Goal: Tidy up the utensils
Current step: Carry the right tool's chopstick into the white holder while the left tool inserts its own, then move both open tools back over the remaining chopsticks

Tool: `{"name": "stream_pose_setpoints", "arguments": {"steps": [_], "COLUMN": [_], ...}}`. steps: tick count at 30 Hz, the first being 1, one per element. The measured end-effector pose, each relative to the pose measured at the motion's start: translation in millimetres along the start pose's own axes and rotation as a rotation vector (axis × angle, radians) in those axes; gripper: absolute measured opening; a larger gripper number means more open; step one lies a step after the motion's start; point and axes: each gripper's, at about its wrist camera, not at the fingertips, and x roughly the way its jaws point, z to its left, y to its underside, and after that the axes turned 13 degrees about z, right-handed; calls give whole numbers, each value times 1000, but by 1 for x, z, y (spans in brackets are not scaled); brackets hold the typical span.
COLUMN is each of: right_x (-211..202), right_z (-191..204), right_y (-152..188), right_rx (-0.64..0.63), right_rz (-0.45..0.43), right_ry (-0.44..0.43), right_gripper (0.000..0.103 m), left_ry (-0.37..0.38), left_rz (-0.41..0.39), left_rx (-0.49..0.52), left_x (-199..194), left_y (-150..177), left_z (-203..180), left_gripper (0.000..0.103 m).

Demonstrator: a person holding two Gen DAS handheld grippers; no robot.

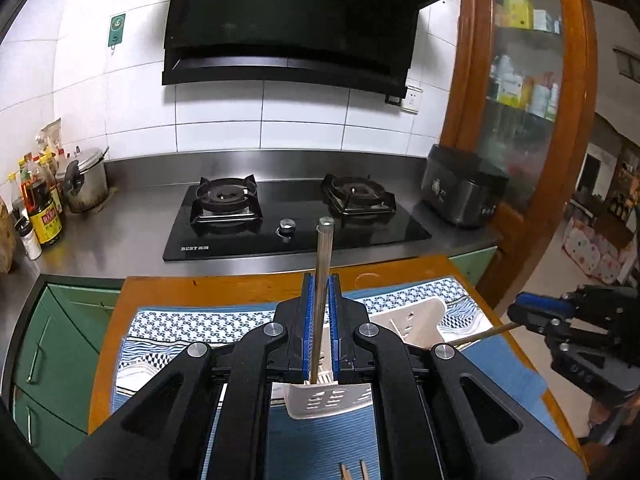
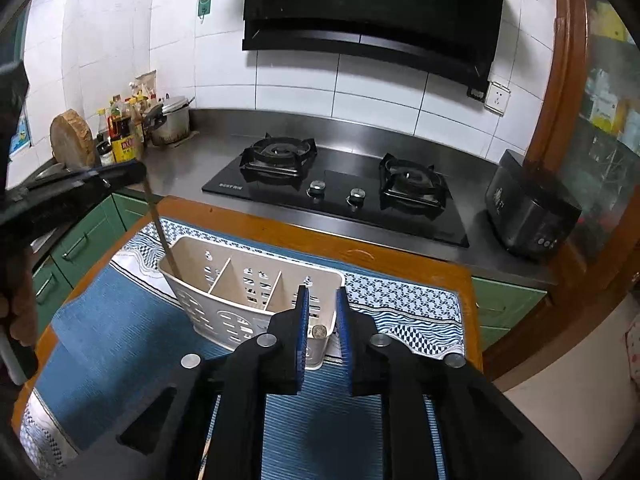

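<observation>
Your left gripper pinches a metal chopstick, nearly upright, its lower end inside the left compartment of the white utensil caddy on the blue mat. Your right gripper has its fingers slightly spread, touching nothing, over the caddy's right compartment, where a round metal end shows. Two wooden chopsticks lie near on the mat. The gas stove stands far behind, clear of both tools.

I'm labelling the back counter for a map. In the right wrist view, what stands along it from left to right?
Wooden chopping block → sauce bottles → metal pot → left burner → right burner → black appliance.
</observation>
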Motion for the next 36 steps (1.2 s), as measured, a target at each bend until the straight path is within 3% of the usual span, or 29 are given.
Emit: {"name": "stream_pose_setpoints", "arguments": {"steps": [1,7,12,20,23,25,32,36], "right_x": [-5,-40,-62,-53,-43,-38,-11,4], "right_z": [0,1,19,62,77,82,110,121], "right_y": [1,16,55,146,181,201,266,286], "right_rx": [0,2,-5,-3,14,41,106,141], "right_rz": [-14,-75,-84,4,44,67,142,180], "right_ry": [3,-3,-39,-67,-79,-102,-110,-123], "right_gripper": [26,27,27,26,21,17,14,14], "left_ry": [4,-8,-12,-42,-54,-61,-106,-90], "left_rz": [2,-13,-43,-79,-74,-68,-17,26], "left_rx": [1,-1,5,13,6,-4,4,-3], "left_x": [0,-15,-52,-111,-125,-129,-129,-122], "left_y": [0,3,26,95,130,147,213,241], "left_z": [0,-1,-1,2,6,9,10,9], "left_gripper": [9,9,13,29,33,37,38,43]}}
